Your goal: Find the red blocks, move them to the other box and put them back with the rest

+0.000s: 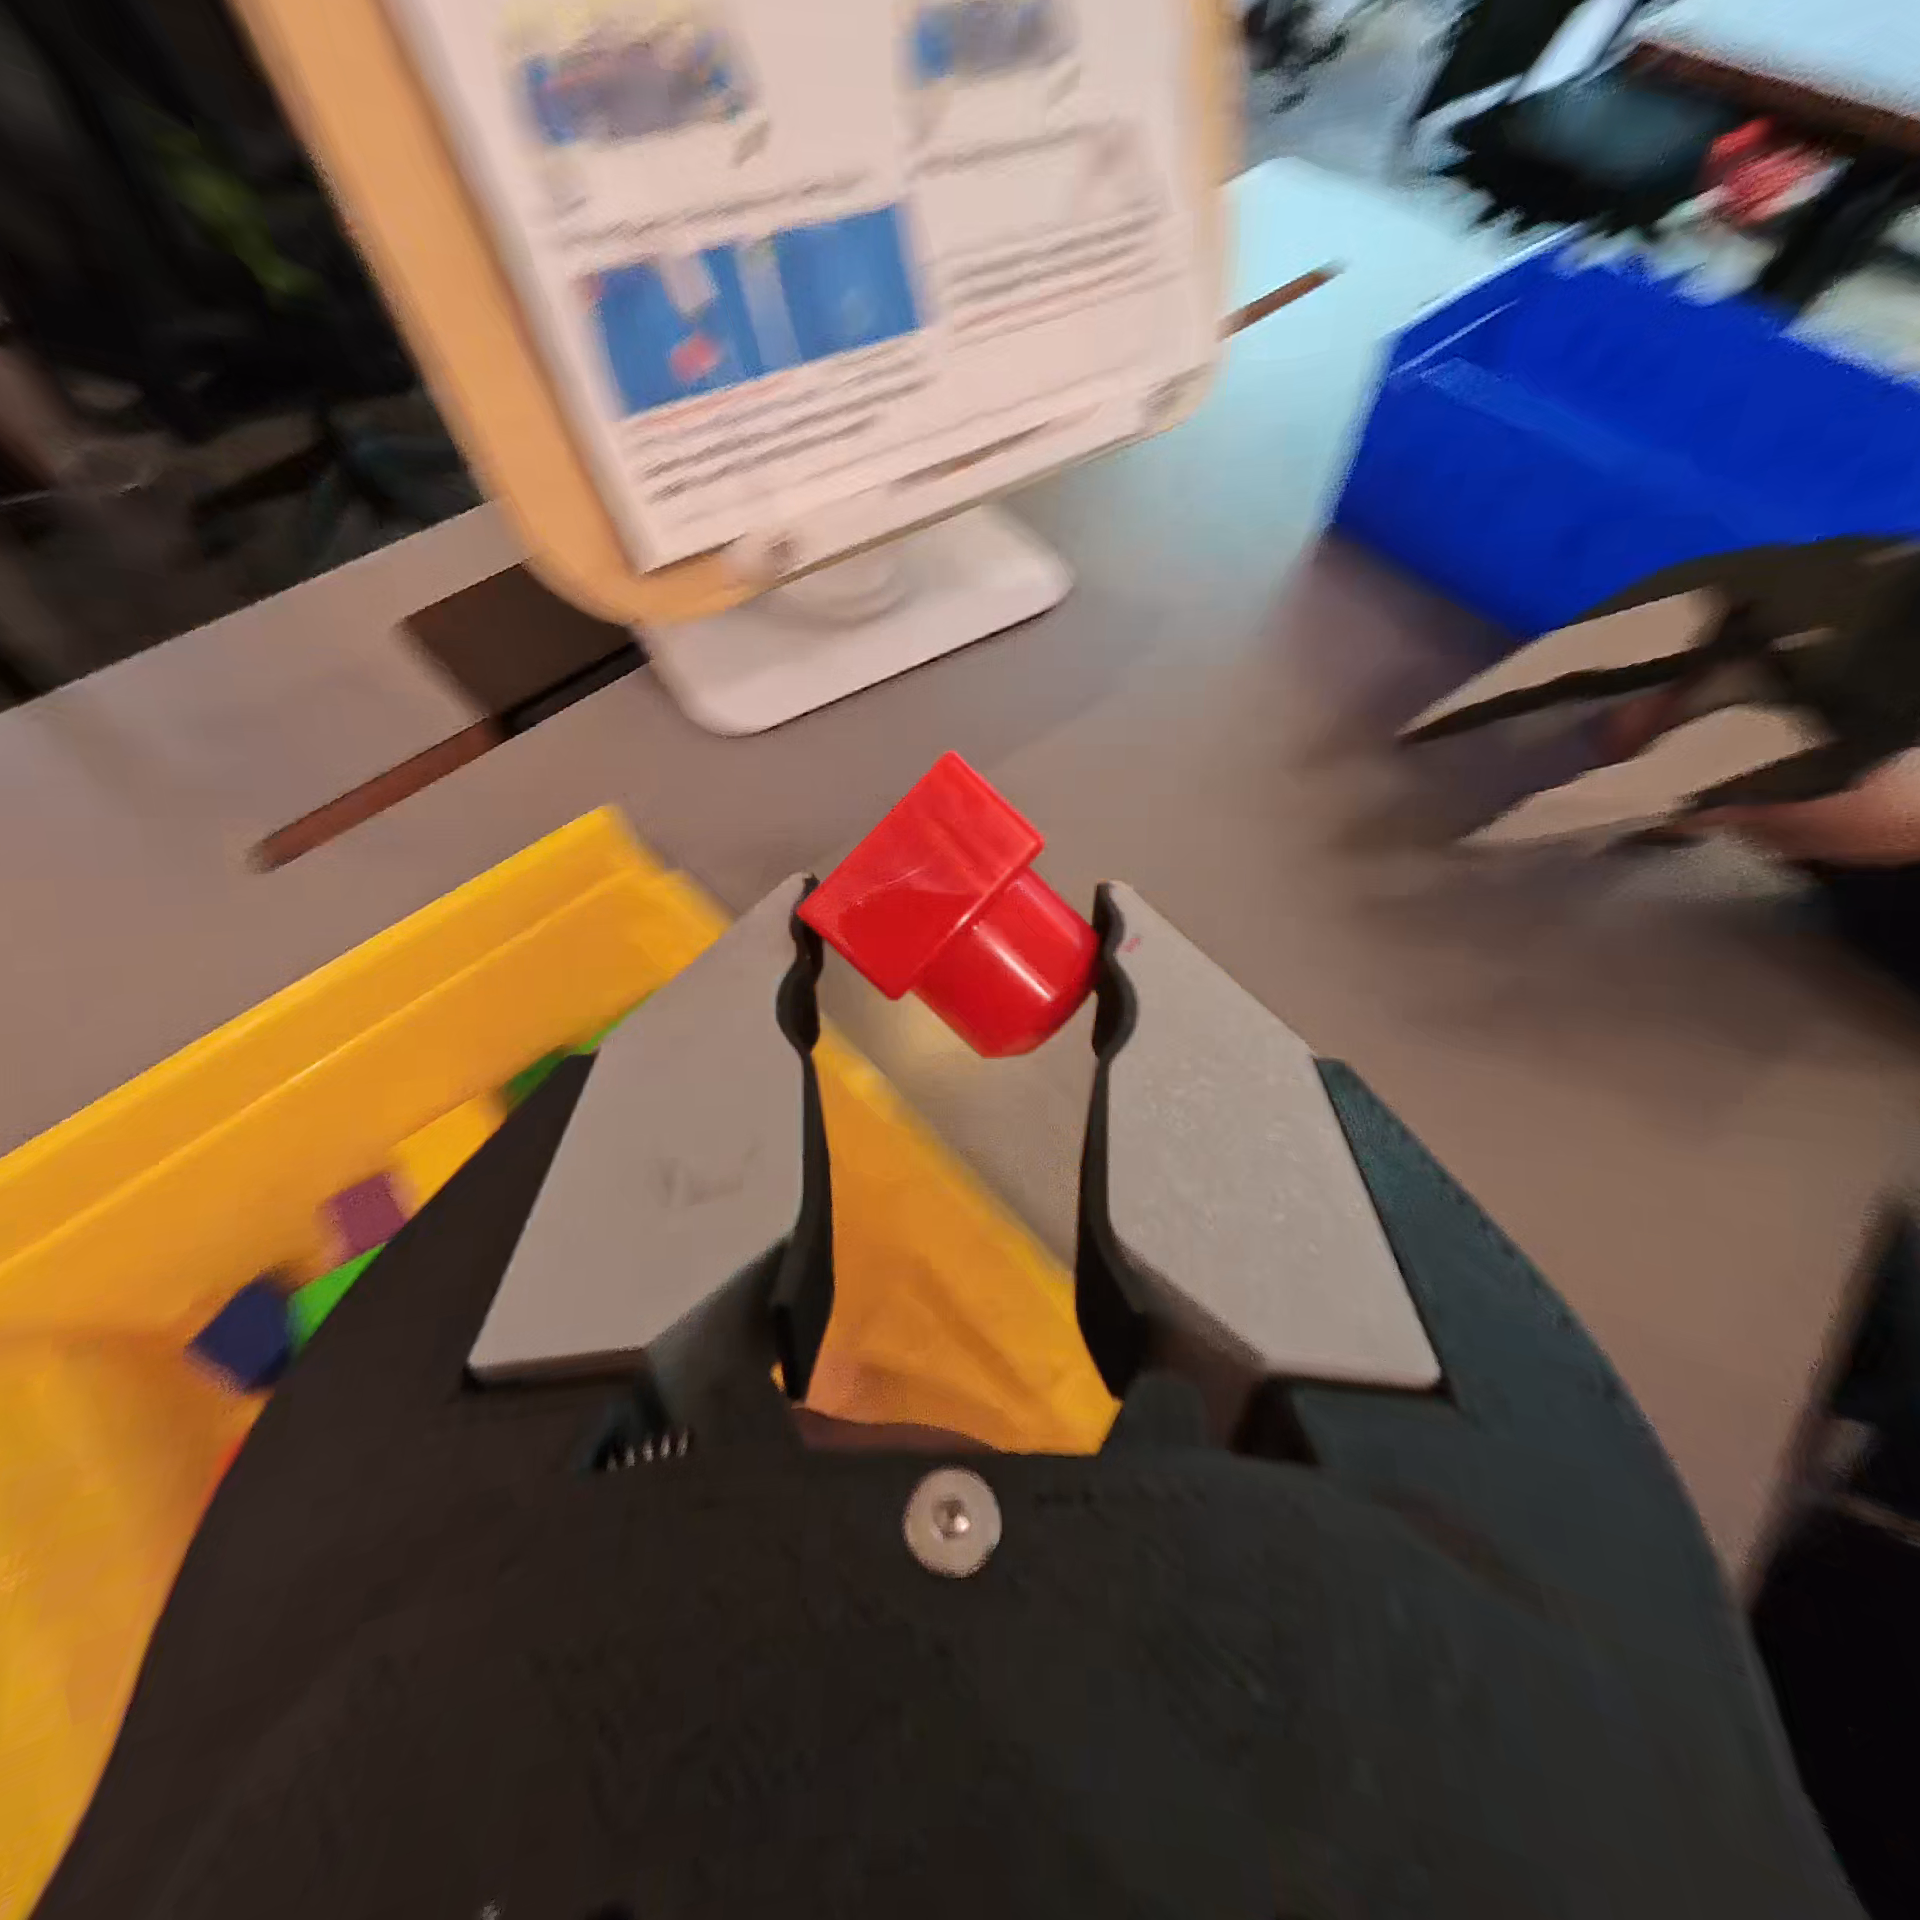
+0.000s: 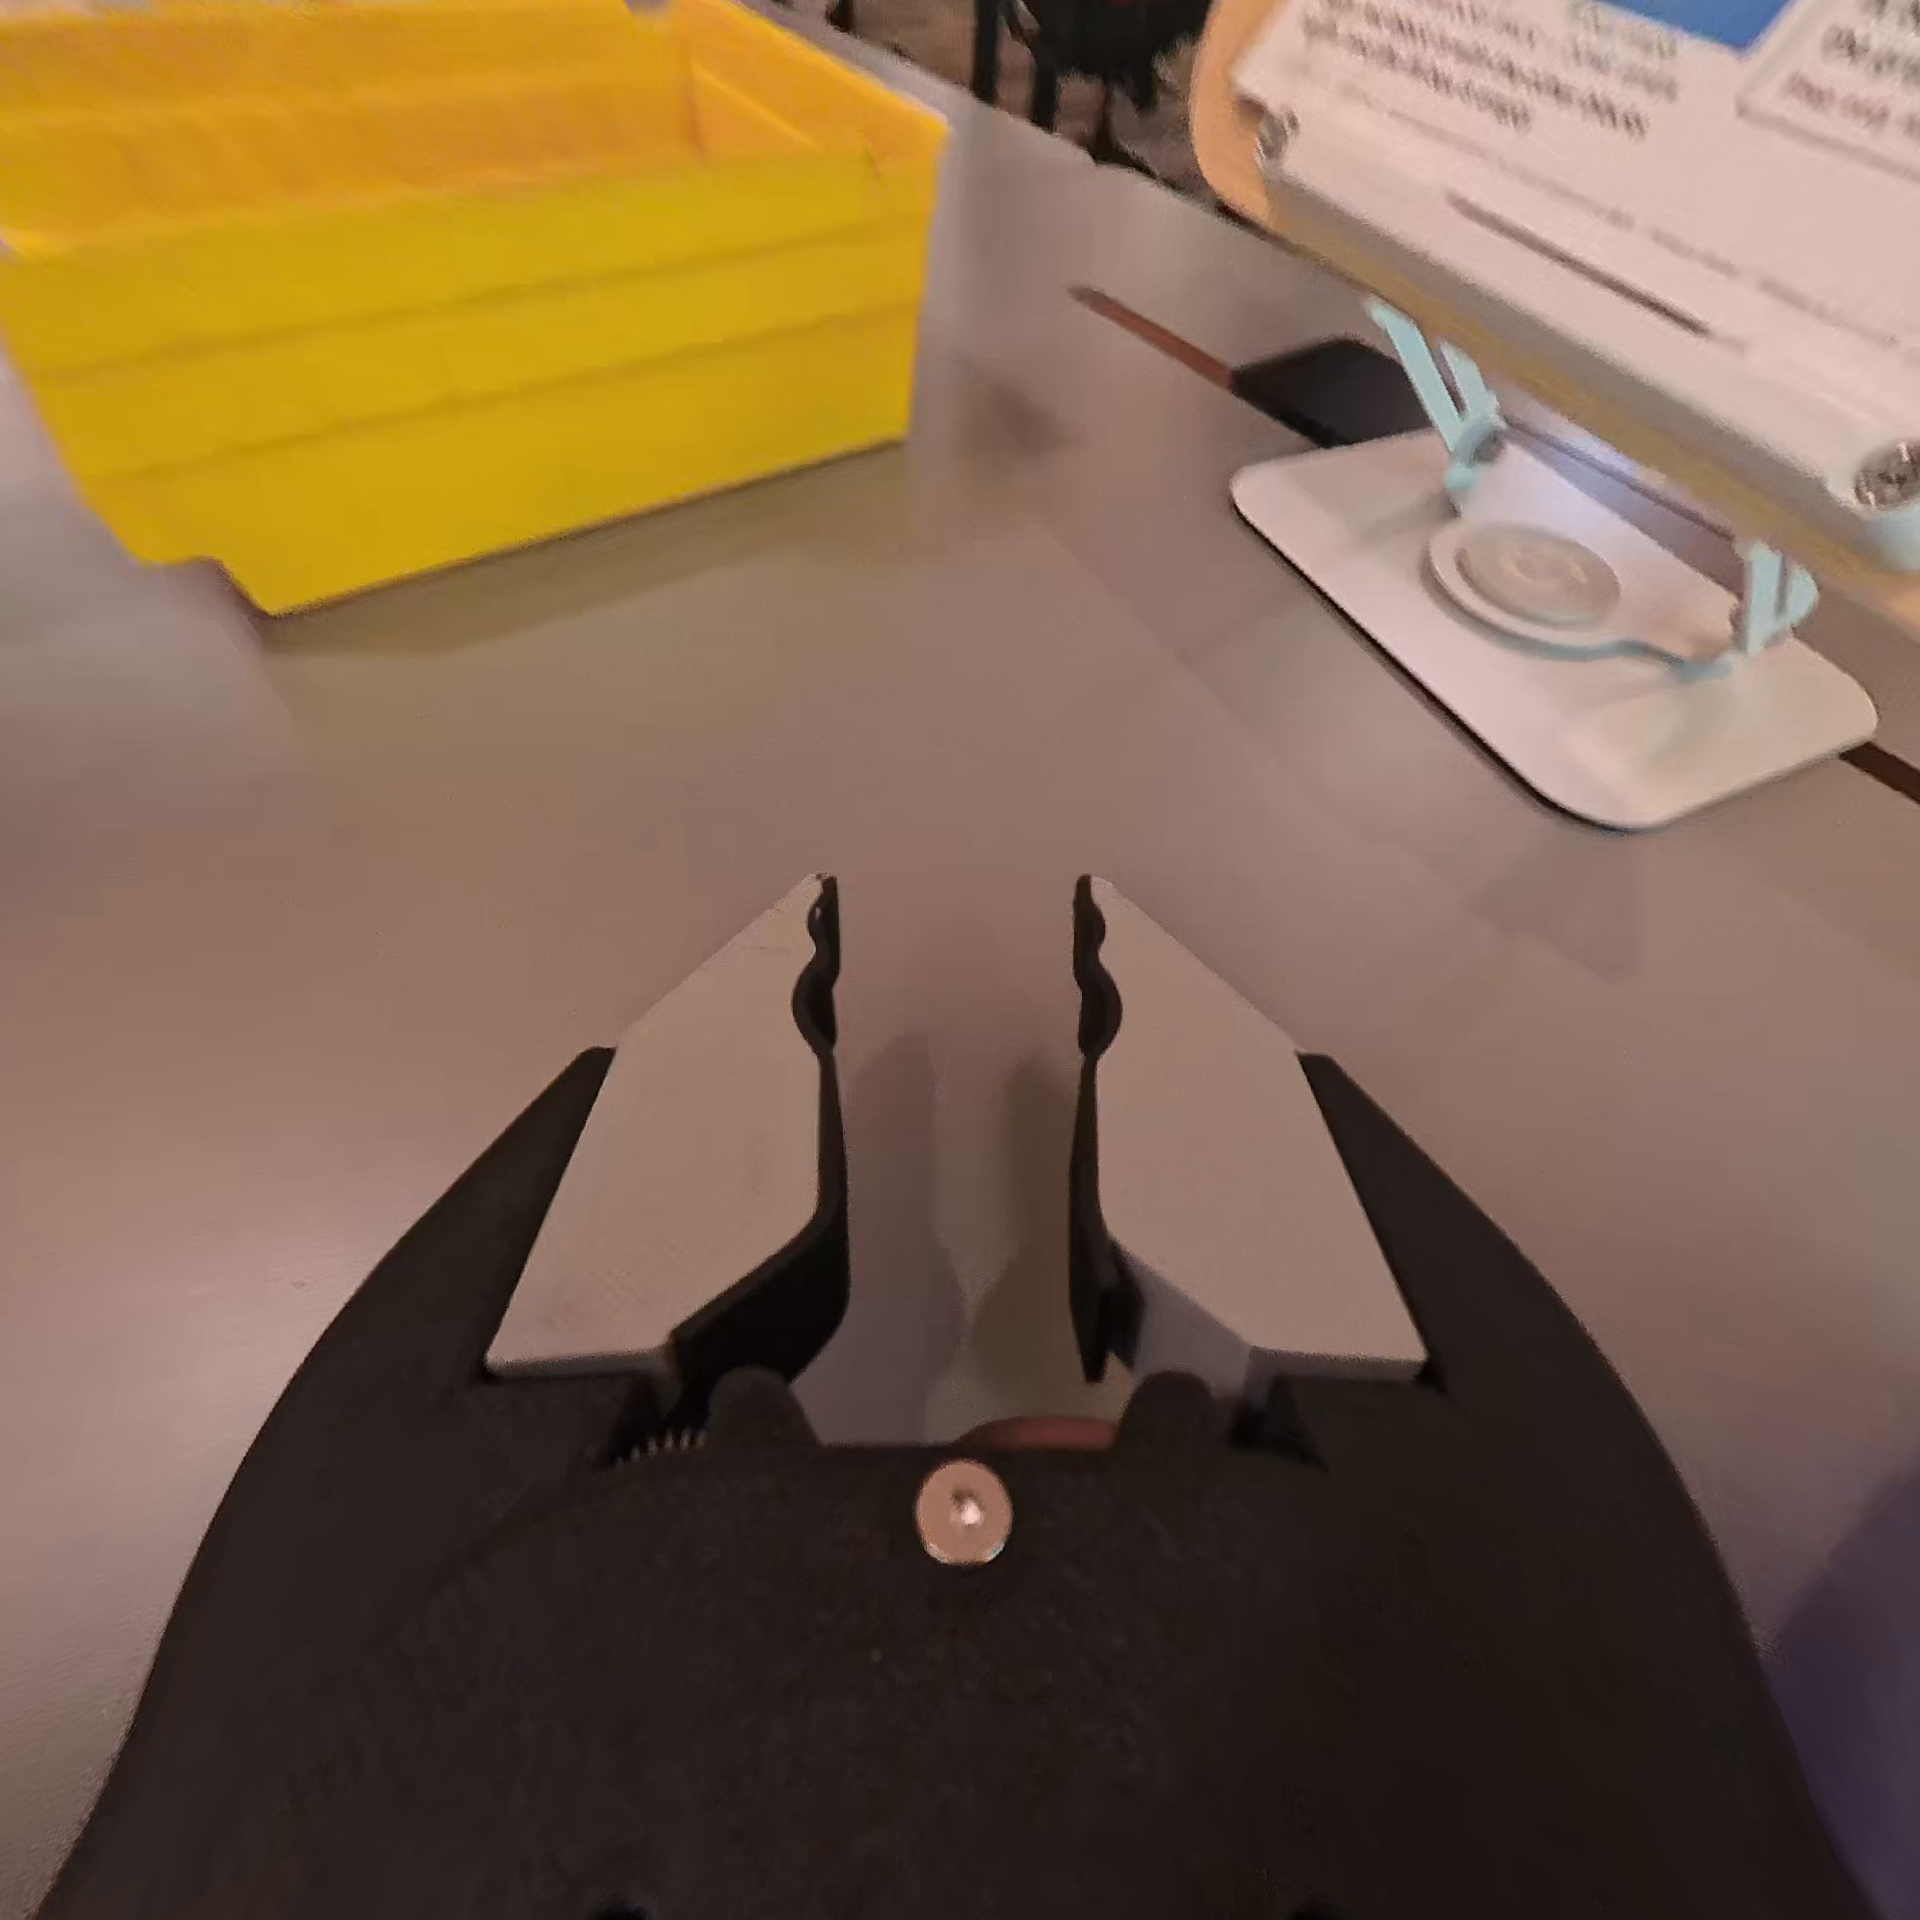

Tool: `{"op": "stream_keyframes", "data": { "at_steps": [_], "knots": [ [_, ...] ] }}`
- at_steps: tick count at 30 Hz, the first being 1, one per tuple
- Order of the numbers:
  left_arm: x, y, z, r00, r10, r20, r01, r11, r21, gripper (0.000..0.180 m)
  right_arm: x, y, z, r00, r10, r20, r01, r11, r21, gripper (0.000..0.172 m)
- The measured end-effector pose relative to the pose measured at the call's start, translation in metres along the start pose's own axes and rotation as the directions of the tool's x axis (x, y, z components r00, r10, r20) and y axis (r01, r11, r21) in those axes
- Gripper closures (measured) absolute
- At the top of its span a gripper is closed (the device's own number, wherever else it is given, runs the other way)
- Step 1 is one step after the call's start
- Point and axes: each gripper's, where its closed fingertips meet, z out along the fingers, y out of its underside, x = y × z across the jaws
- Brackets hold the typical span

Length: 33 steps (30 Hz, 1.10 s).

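Red block (image 1: 951,904) sits mid-frame, pinched between the left gripper's (image 1: 951,914) jaws, tilted, above the yellow box's (image 1: 312,1039) corner at lower left. Right gripper (image 2: 951,883) has its jaws partly apart with nothing in them, over the grey table (image 2: 935,675). Blue box (image 1: 1621,416) is far off, upper right.

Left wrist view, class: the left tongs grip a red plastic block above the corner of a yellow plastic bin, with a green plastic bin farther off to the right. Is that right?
One detail is wrong: the bin farther off to the right is a blue plastic bin, not green, as the left wrist view shows. The left tongs do grip the red plastic block above the yellow plastic bin.
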Motion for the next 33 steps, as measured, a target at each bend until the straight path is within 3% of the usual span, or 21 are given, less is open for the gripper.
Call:
{"op": "stream_keyframes", "data": {
  "at_steps": [4, 7, 11, 18, 21, 23, 26, 28, 31, 33],
  "knots": [
    [0.101, -0.011, 0.028, 0.971, 0.069, -0.227, -0.066, 0.998, 0.022, 0.130, -0.033, -0.039, -0.012, 0.992, -0.043, 0.123, 0.019, 0.982, 0.188, 0.123],
    [0.169, -0.003, 0.055, 0.908, 0.056, -0.416, -0.052, 0.998, 0.021, 0.130, -0.049, -0.062, -0.025, 0.986, -0.111, 0.122, 0.068, 0.948, 0.312, 0.116],
    [0.216, -0.001, 0.079, 0.824, -0.008, -0.566, 0.028, 0.999, 0.027, 0.130, -0.062, -0.065, -0.036, 0.973, -0.200, 0.116, 0.146, 0.920, 0.365, 0.119],
    [0.228, -0.016, 0.103, 0.767, -0.103, -0.634, 0.189, 0.980, 0.069, 0.131, -0.040, -0.059, -0.050, 0.985, -0.168, 0.036, 0.146, 0.926, 0.348, 0.129],
    [0.227, -0.022, 0.112, 0.763, -0.123, -0.634, 0.233, 0.968, 0.093, 0.133, -0.024, -0.058, -0.055, 0.986, -0.153, -0.072, 0.168, 0.930, 0.327, 0.129],
    [0.222, -0.024, 0.116, 0.774, -0.148, -0.615, 0.265, 0.959, 0.103, 0.124, -0.005, -0.058, -0.066, 0.975, -0.121, -0.187, 0.175, 0.936, 0.306, 0.129],
    [0.215, -0.022, 0.117, 0.790, -0.162, -0.591, 0.293, 0.947, 0.132, 0.127, 0.026, -0.063, -0.108, 0.919, -0.080, -0.385, 0.191, 0.946, 0.260, 0.129],
    [0.220, -0.008, 0.118, 0.813, -0.152, -0.562, 0.253, 0.962, 0.106, 0.126, 0.060, -0.065, -0.153, 0.837, -0.068, -0.544, 0.197, 0.963, 0.183, 0.129],
    [0.225, 0.013, 0.115, 0.878, -0.083, -0.471, 0.137, 0.987, 0.081, 0.120, 0.131, -0.034, -0.217, 0.719, 0.001, -0.695, 0.035, 0.999, 0.038, 0.129],
    [0.221, 0.018, 0.103, 0.916, -0.051, -0.398, 0.095, 0.991, 0.092, 0.120, 0.182, 0.005, -0.248, 0.655, 0.059, -0.753, -0.110, 0.994, -0.018, 0.128]
  ]
}}
